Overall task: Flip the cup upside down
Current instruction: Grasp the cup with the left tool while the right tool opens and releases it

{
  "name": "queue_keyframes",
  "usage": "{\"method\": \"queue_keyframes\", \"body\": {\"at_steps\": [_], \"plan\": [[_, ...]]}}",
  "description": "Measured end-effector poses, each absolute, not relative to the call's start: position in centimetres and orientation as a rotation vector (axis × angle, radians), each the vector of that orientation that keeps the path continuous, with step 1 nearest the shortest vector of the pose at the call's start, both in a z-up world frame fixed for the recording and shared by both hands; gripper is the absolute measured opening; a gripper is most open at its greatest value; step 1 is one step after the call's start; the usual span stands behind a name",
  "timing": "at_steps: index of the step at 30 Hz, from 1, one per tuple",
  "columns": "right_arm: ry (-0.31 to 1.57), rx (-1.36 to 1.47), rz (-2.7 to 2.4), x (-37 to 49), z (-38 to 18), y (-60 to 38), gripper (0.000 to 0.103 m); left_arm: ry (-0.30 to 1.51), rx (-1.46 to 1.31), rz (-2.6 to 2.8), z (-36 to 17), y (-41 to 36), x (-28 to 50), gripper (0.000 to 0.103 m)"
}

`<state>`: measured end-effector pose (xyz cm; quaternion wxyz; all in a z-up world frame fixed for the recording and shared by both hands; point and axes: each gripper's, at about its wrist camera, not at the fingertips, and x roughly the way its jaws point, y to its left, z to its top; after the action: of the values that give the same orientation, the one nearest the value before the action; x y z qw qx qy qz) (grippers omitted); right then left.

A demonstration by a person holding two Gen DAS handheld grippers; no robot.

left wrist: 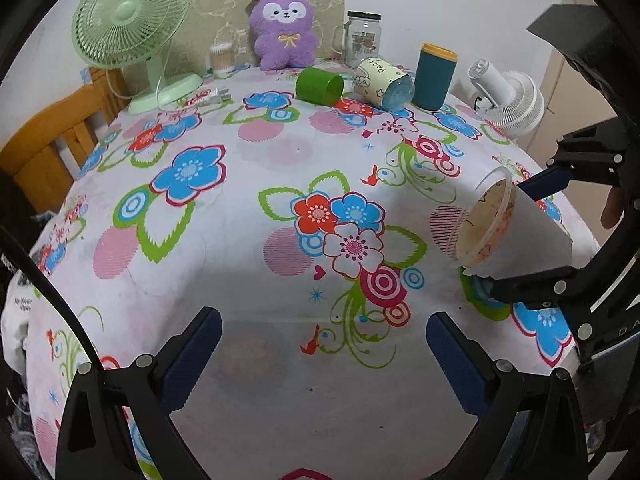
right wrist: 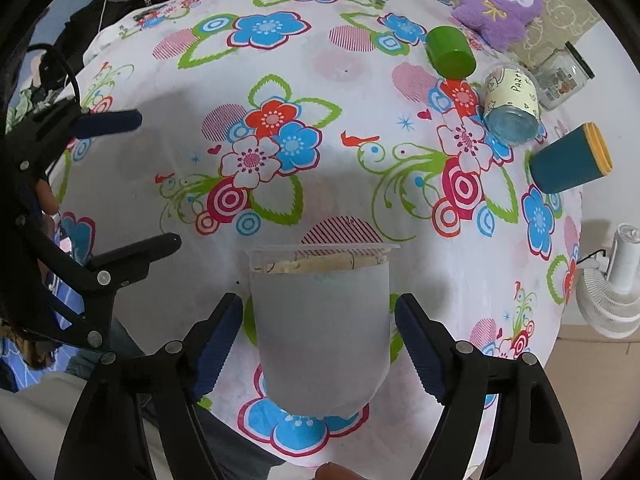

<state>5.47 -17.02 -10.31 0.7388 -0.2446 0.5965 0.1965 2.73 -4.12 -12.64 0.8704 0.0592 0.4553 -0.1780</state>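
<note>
The cloth (left wrist: 248, 264) is white with blue, red and pink flowers; the cup (right wrist: 320, 328) frosted white, the plush (left wrist: 283, 26) purple, the fan (left wrist: 132, 16) pale green.

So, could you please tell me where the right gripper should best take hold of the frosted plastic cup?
Grip the frosted plastic cup across its mid-wall, from its closed base end. It lies tipped, rim facing away, and the right gripper already has open fingers on either side of the wider middle of its tapered wall.
</note>
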Motion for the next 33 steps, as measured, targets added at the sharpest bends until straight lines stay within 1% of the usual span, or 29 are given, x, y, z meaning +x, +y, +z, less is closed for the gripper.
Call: {"method": "queue_keyframes", "body": {"at_steps": [6,11,15,17,26,33], "plan": [[1.299,-0.501,0.440,5.1,-9.9,-18.1,0.081,0.966,0.075,-0.351,-12.2,-4.3,2.3,0.103],[1.227,-0.472,0.453,4.1,-7.4,-19.5,0.081,0.973,0.010,-0.347,-11.4,-4.5,1.8,0.103],[1.192,-0.446,0.461,3.3,-5.9,-20.8,0.085,0.982,-0.069,-0.368,-10.5,-4.9,1.7,0.103],[1.187,-0.426,0.462,3.0,-5.6,-21.6,0.085,0.987,-0.088,-0.375,-10.1,-5.3,1.7,0.103],[1.208,-0.290,0.456,1.2,-5.9,-27.6,0.085,1.006,-0.165,-0.418,-8.8,-8.6,1.1,0.103],[1.182,-0.293,0.419,-0.6,-6.9,-31.1,0.085,1.046,-0.236,-0.437,-8.8,-11.7,2.0,0.103]]}}
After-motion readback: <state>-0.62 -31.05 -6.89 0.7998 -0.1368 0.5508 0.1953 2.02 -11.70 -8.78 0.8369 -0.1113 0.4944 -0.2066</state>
